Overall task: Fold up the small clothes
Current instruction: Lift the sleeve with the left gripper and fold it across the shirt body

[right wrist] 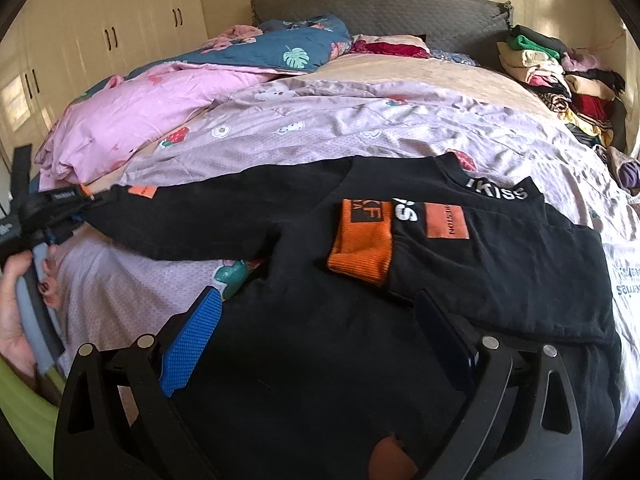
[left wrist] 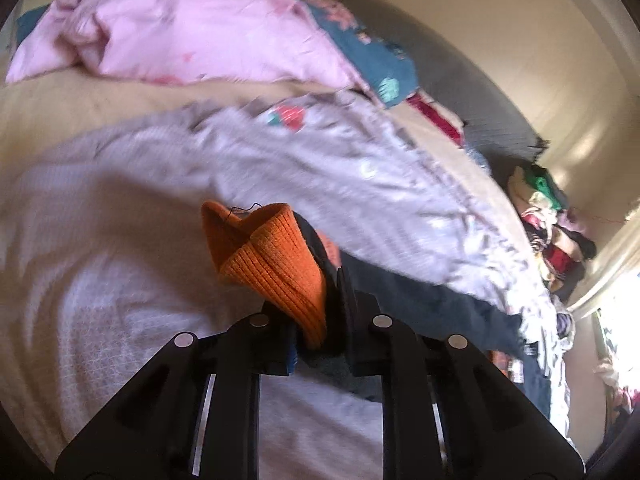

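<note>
A bed (right wrist: 420, 76) with a lilac printed sheet (right wrist: 320, 132) carries a black sweatshirt (right wrist: 300, 320) spread flat, its right sleeve already folded across the chest. The left gripper (left wrist: 320, 304) is clamped on the orange ribbed cuff (left wrist: 276, 264) of the other sleeve. The right gripper (right wrist: 316, 332) hovers over the sweatshirt's body, its 2 jaws spread wide, holding nothing.
</note>
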`<state>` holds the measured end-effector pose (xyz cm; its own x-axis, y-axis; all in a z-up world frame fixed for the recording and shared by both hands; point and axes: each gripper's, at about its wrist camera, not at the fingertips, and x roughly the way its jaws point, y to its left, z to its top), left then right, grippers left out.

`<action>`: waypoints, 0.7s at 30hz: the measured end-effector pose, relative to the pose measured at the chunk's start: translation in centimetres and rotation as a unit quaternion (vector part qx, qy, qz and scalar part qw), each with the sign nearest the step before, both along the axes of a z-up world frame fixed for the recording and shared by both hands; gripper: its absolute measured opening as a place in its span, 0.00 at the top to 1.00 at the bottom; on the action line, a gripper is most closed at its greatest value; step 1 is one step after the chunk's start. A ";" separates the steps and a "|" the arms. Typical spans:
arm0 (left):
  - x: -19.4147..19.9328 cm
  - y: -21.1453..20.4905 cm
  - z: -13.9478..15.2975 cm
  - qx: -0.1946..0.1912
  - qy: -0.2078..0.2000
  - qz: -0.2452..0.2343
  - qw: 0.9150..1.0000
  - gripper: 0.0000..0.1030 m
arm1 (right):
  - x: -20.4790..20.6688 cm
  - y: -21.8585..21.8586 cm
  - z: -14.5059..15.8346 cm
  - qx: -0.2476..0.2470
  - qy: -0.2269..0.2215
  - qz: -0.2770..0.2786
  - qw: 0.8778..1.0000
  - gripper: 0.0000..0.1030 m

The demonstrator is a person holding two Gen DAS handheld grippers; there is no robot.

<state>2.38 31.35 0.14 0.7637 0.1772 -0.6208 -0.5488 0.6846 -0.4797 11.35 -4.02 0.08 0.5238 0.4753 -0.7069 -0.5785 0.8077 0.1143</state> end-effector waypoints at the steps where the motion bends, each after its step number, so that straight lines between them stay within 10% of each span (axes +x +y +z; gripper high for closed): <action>1: 0.2 -0.3 0.8 0.007 -0.006 -0.006 1.000 0.91 | 0.0 -0.2 0.1 0.002 0.000 -0.002 1.000 0.06; 21: 5.8 -10.1 10.5 0.078 -0.061 -0.118 0.988 0.93 | 1.5 -7.3 2.1 0.054 -0.001 -0.067 0.996 0.06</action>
